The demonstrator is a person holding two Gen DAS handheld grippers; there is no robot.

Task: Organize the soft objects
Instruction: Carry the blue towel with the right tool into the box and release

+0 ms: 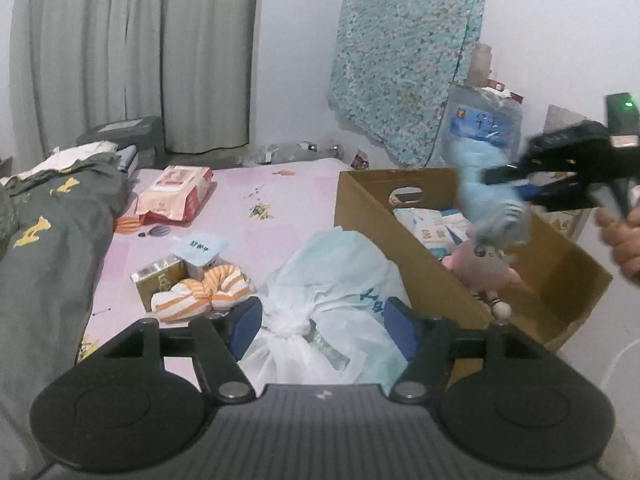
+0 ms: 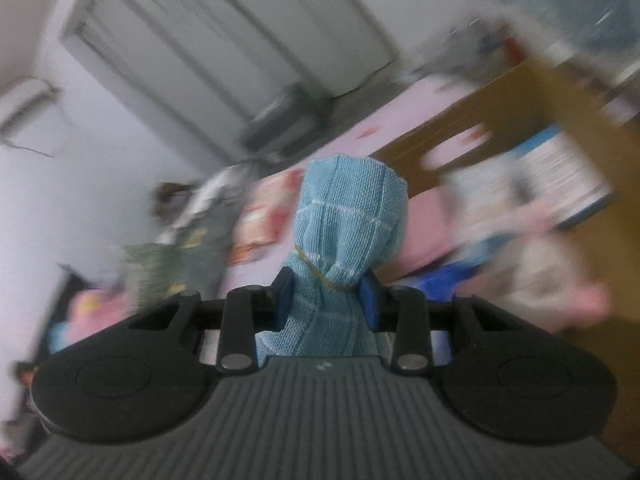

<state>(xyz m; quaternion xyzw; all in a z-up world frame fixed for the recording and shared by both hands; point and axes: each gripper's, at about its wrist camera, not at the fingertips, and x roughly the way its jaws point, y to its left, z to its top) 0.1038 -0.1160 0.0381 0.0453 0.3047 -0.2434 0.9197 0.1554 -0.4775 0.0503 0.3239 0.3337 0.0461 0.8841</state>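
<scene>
In the left wrist view my left gripper [image 1: 322,326] stands open over the pink bed sheet. A knotted white plastic bag [image 1: 332,276] lies between its blue pads, which do not press on it. To the right an open cardboard box [image 1: 384,208] holds paper packets and a pink plush toy [image 1: 486,270]. Over the box, my right gripper [image 1: 516,186] carries a blue cloth bundle [image 1: 478,184]. The blurred right wrist view shows my right gripper [image 2: 326,298] shut on that blue cloth bundle [image 2: 348,216], which is tied with a rubber band.
An orange-striped soft bundle [image 1: 202,296] and a small carton [image 1: 158,280] lie left of the bag. A tissue pack [image 1: 174,194] sits farther back. A dark green duvet [image 1: 44,248] covers the bed's left side. A hand [image 1: 624,240] holds the right gripper.
</scene>
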